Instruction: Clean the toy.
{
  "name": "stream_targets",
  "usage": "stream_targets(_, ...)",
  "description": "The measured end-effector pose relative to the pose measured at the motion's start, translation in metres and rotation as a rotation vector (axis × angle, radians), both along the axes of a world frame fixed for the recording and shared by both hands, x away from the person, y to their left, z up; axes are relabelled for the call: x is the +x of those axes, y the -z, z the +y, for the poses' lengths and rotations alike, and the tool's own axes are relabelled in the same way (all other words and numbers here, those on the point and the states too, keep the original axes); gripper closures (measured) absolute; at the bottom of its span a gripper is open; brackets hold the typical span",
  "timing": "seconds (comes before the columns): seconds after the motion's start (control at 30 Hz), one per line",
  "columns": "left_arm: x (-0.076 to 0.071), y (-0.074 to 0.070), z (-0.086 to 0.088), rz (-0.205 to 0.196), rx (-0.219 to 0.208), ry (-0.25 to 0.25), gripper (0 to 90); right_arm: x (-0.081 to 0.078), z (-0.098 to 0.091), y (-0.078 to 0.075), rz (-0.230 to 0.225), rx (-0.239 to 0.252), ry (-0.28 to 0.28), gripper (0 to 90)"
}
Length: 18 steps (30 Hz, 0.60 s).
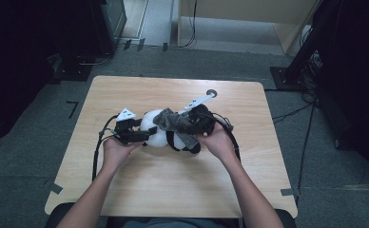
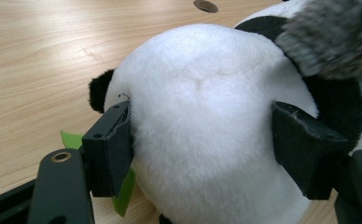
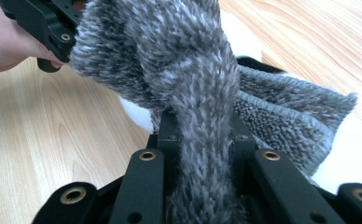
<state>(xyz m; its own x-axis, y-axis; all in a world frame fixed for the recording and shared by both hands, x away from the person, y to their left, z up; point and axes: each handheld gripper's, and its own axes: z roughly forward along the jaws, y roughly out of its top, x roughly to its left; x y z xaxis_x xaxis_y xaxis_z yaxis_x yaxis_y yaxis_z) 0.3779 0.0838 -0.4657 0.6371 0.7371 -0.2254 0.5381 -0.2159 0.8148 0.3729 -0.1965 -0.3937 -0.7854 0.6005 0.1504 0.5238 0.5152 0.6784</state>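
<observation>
Grey scarf (image 3: 202, 116) ran straight up between the right gripper (image 3: 202, 140) jaws, which pinched it tight. It lay over the panda (image 1: 160, 133) in the middle of the tabletop (image 1: 173, 185). The left gripper (image 2: 202, 144) held the panda's white head from both sides. Both hands (image 1: 117, 151) sat low, close on either side of the toy.

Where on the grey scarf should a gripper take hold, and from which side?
Best on the scarf's bunched middle, from the person's right, likely: there it gathers into a narrow rope that fits between the jaws, as the right gripper pinches it over the toy panda.
</observation>
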Motion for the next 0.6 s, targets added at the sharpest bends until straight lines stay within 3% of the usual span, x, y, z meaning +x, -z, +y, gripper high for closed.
stream_targets(0.33,0.000,0.001,0.001,0.000,-0.007,-0.004,26.2,-0.011,-0.035,-0.001,0.008,0.013,0.066,74.2)
stream_targets(0.5,0.000,0.002,0.001,-0.002,-0.011,-0.005,26.1,-0.014,-0.042,-0.004,0.000,-0.011,0.081,74.3)
stream_targets(0.6,0.000,0.002,0.001,0.002,-0.012,-0.010,26.1,-0.016,-0.041,-0.011,-0.011,0.019,0.074,74.4)
